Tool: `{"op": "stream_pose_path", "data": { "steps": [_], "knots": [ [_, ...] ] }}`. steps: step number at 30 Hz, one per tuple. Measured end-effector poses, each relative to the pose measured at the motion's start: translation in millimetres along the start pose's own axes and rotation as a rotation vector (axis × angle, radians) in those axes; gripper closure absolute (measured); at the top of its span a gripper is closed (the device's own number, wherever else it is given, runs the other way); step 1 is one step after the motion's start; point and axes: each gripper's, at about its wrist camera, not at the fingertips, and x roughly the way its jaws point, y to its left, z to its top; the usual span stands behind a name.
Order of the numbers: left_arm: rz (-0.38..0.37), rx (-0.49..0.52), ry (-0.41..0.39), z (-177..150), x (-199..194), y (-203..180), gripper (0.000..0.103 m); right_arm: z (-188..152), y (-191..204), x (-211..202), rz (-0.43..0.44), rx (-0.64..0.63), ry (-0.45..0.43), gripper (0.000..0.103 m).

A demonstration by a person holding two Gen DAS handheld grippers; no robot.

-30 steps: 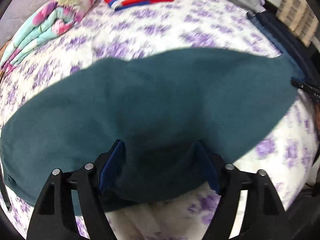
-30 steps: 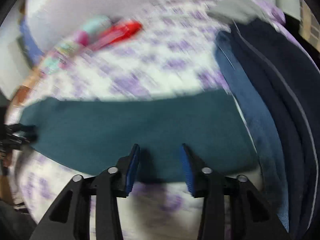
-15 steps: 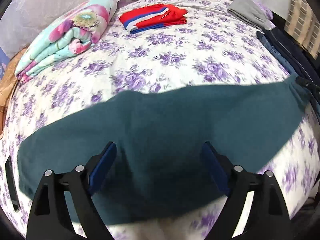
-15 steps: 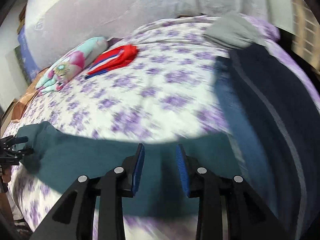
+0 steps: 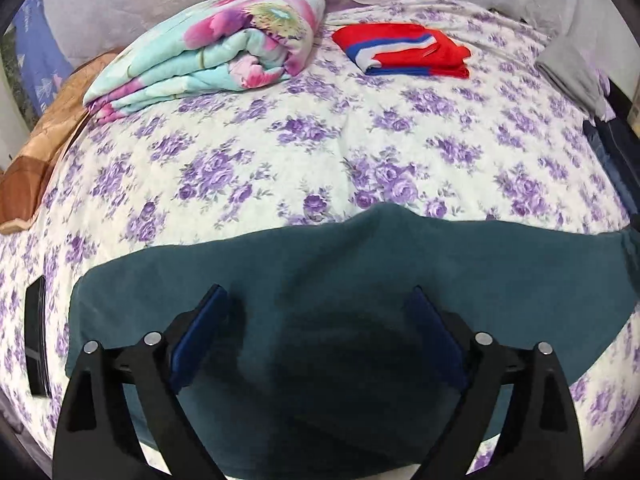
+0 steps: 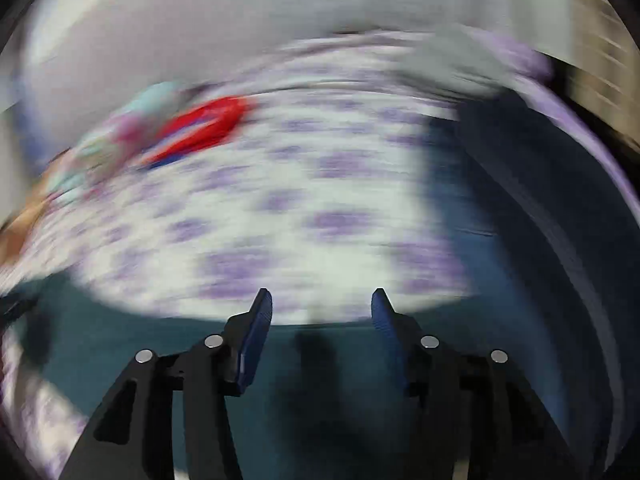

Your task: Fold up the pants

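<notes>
The teal pants [image 5: 360,280] lie folded in a long flat band across the near edge of the bed. My left gripper [image 5: 316,300] hangs just above their middle, its jaws wide and still opening, with only flat cloth beneath them and nothing pinched. In the blurred right wrist view the same teal pants [image 6: 320,380] fill the bottom. My right gripper [image 6: 322,304] hovers over their far edge, its jaws opening and the pads clear of the cloth.
The bed has a purple-flowered sheet [image 5: 320,140]. A rolled floral quilt [image 5: 216,48] and a folded red, white and blue garment [image 5: 404,50] lie at the back. Dark navy clothes [image 6: 540,220] are piled at the right. A black phone-like slab [image 5: 36,340] lies at the left edge.
Both grippers have let go of the teal pants and drawn back from them, jaws spreading wider. The pants now lie flat and lower in both views, with more of the bed showing.
</notes>
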Motion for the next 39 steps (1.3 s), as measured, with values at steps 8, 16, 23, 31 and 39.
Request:
{"op": "stream_pose_path", "data": {
  "steps": [8, 16, 23, 31, 39],
  "knots": [
    [0.044, -0.023, 0.071, -30, 13, 25, 0.004, -5, 53, 35, -0.016, -0.201, 0.134, 0.045],
    [-0.041, 0.101, -0.110, 26, -8, -14, 0.005, 58, 151, 49, 0.215, -0.248, 0.034, 0.044],
    [-0.161, 0.128, 0.073, 44, 56, -18, 0.073, 55, 196, 71, 0.245, -0.261, 0.073, 0.043],
    [-0.238, 0.172, -0.006, -6, 5, -12, 0.092, 59, 211, 98, 0.341, -0.302, 0.163, 0.043],
    [-0.215, 0.182, -0.052, -11, -3, -15, 0.090, 43, 274, 130, 0.511, -0.483, 0.308, 0.048]
  ]
}}
